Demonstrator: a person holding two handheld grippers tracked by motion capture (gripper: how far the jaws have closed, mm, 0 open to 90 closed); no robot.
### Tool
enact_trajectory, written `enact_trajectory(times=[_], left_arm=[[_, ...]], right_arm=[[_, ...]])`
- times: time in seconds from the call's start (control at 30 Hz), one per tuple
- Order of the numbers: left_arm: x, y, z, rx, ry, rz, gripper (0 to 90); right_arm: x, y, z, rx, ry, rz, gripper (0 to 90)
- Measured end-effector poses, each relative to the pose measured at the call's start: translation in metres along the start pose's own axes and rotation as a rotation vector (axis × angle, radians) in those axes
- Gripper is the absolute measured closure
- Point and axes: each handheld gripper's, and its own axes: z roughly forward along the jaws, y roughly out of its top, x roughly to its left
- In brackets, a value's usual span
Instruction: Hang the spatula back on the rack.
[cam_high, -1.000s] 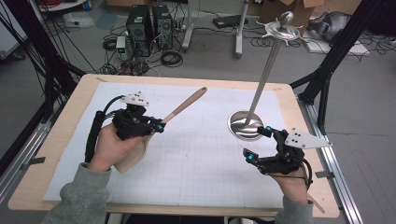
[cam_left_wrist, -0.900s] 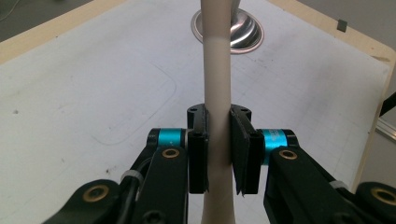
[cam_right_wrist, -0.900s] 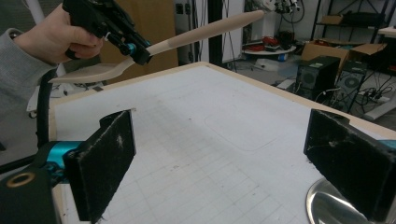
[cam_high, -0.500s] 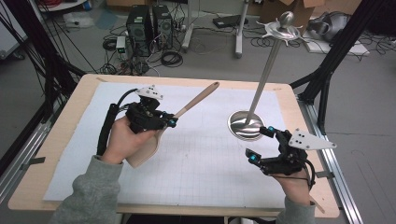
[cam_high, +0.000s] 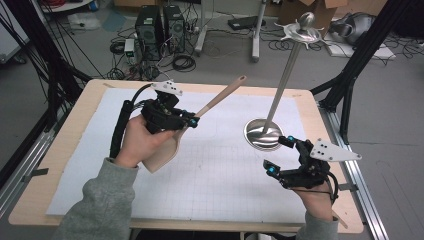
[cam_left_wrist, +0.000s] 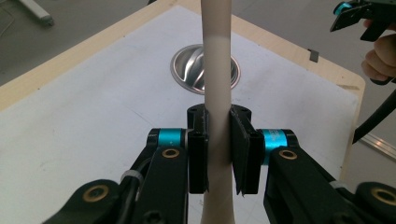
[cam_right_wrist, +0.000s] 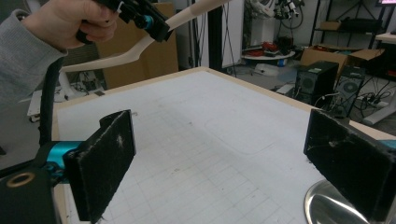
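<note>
The left gripper (cam_high: 189, 121) has its fingers (cam_left_wrist: 198, 154) clamped on the handle of a wooden spatula (cam_high: 200, 112), held in the air above the counter (cam_high: 70, 115), blade toward the person. Further right stands a metal stand (cam_high: 277, 100) on its round base. Beside it, the right gripper (cam_high: 280, 152) hovers with fingers (cam_right_wrist: 105, 163) wide apart, empty.

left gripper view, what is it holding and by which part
The left tool is shut on a wooden spatula, gripping its handle between the blade and the far end. The right tool is open and holds nothing.
</note>
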Motion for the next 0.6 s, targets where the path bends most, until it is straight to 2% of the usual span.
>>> enact_trajectory(times=[0.33,0.6], left_arm=[[-0.001,0.017,0.0,-0.007,0.017,0.017,77.9],[-0.003,0.029,0.007,-0.016,0.004,0.036,77.9]], right_arm=[[0.001,0.0,-0.002,-0.003,0.0,0.003,8.1],[0.001,0.0,-0.003,-0.013,0.004,0.006,8.1]])
